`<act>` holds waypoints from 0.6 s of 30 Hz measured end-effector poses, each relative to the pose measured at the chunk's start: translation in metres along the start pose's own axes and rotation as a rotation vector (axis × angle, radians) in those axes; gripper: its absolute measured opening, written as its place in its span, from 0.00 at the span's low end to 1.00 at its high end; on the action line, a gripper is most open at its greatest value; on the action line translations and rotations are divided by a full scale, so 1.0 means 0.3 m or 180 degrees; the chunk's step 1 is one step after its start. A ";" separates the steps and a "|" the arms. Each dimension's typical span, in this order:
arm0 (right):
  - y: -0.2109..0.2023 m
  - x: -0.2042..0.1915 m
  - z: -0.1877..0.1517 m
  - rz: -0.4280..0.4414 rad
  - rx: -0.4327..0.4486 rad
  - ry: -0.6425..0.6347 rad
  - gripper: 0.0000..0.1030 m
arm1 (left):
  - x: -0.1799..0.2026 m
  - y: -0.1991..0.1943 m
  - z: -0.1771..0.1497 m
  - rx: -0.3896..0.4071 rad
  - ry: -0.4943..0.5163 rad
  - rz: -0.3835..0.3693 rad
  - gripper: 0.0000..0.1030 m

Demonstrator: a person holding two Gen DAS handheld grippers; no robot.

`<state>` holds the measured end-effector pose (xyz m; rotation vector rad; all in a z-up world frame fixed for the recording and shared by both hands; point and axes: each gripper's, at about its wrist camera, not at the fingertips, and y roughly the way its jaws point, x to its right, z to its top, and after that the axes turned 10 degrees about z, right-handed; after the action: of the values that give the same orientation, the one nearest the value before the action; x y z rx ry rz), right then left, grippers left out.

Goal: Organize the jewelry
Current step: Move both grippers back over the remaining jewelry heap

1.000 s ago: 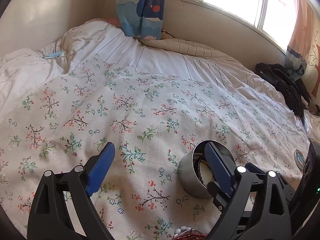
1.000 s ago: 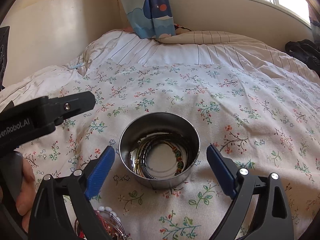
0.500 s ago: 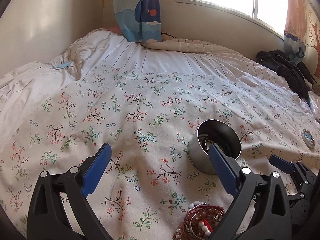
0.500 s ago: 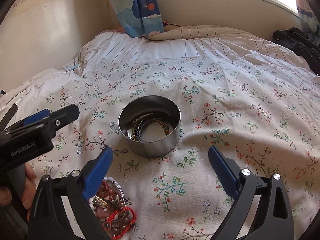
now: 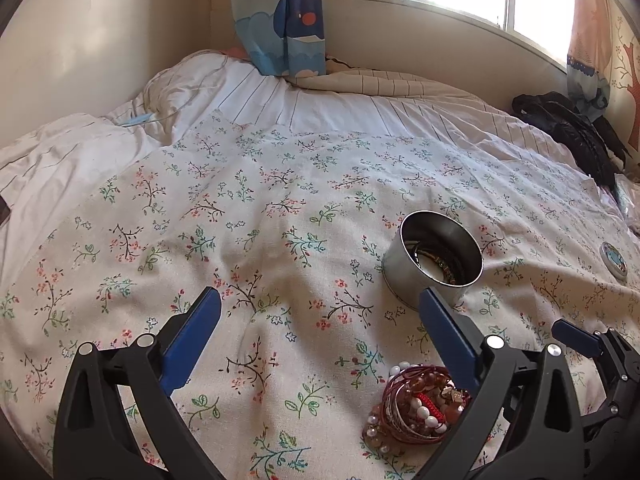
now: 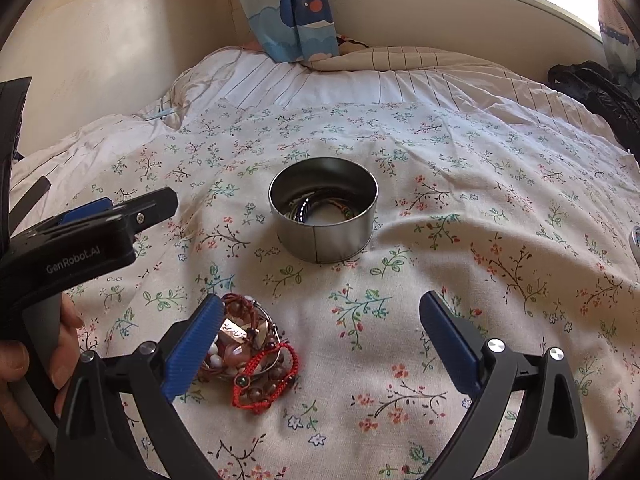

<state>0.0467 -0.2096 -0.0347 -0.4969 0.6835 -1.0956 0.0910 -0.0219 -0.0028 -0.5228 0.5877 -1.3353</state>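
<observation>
Meanwhile both claws, left claw (image 5: 316, 312) and right claw (image 6: 320, 318), gape empty above bracelets (image 6: 256, 356).

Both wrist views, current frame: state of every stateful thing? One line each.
Left tool: open, holding nothing.
Right tool: open, holding nothing.
Round silver metal tin: upright, lidless, bracelets inside.
Pile of red and brown beaded bracelets: loose on the floral bedspread, outside the tin.
Small round lid: flat on the bedspread, apart from the tin.
</observation>
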 end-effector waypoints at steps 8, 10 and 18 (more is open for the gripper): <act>-0.039 -0.003 -0.049 -0.0016 -0.0037 0.0010 0.92 | -0.001 -0.019 -0.048 -0.0070 0.0141 0.0022 0.93; -0.050 -0.002 -0.058 -0.0045 -0.0032 0.0011 0.92 | -0.008 -0.017 -0.060 -0.0127 0.0157 -0.0007 0.93; -0.052 -0.016 -0.073 -0.0049 -0.0089 -0.0067 0.92 | -0.095 0.018 -0.105 -0.0434 -0.0034 -0.0111 0.93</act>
<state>0.0198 -0.2121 -0.0382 -0.5379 0.6781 -1.0949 0.0702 0.0066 -0.0272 -0.6535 0.6666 -1.3305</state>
